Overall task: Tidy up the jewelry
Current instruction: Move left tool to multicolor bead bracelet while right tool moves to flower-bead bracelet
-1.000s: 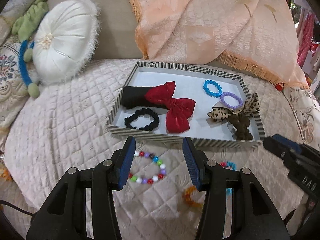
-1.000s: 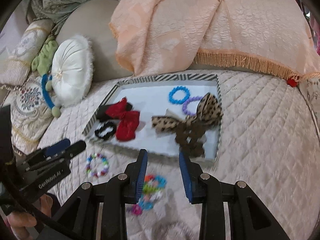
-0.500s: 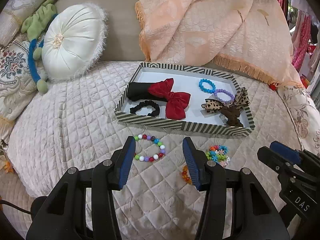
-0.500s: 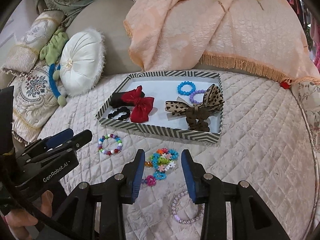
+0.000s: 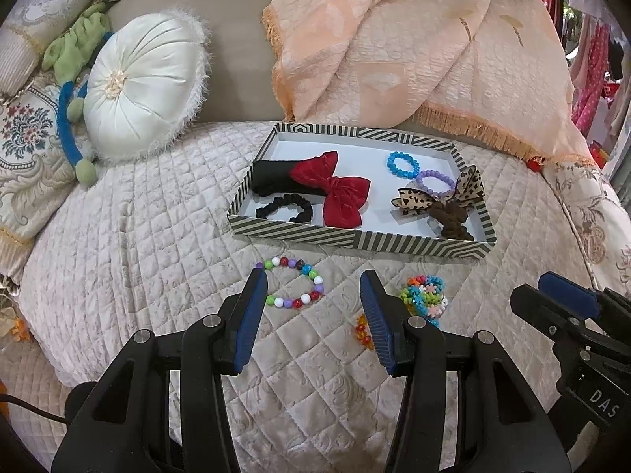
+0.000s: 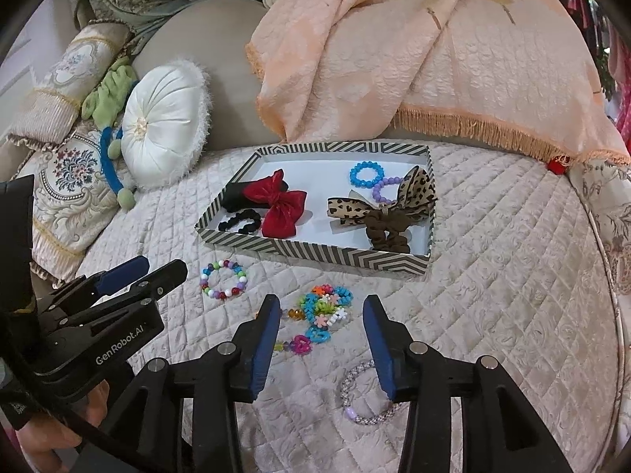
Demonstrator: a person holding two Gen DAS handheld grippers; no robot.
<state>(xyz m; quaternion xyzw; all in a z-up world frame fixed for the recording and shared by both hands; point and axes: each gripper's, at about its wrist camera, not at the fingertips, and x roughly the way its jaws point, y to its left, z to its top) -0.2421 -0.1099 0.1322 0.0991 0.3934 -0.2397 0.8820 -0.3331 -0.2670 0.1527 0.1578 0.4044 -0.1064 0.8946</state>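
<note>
A striped tray (image 5: 355, 238) (image 6: 311, 254) on the quilted bed holds a red bow (image 5: 339, 189), a black scrunchie (image 5: 284, 207), a leopard bow (image 5: 437, 197), a blue bracelet (image 5: 402, 163) and a purple bracelet (image 5: 434, 179). In front of it lie a multicolour bead bracelet (image 5: 294, 283) (image 6: 224, 280), a pile of flower-bead bracelets (image 6: 323, 307) (image 5: 424, 295) and a silver-pink bracelet (image 6: 364, 394). My left gripper (image 5: 313, 285) is open and empty above the bead bracelet. My right gripper (image 6: 321, 311) is open and empty above the flower-bead pile.
A white round cushion (image 5: 142, 86) and patterned pillows (image 5: 27, 146) lie at the left. A peach fringed throw (image 5: 414, 51) drapes behind the tray. An orange bead piece (image 5: 363, 331) lies beside the left gripper's right finger.
Both grippers have pulled back and up from the tray, so more of the bed and the loose bracelets show. Both stay open and empty.
</note>
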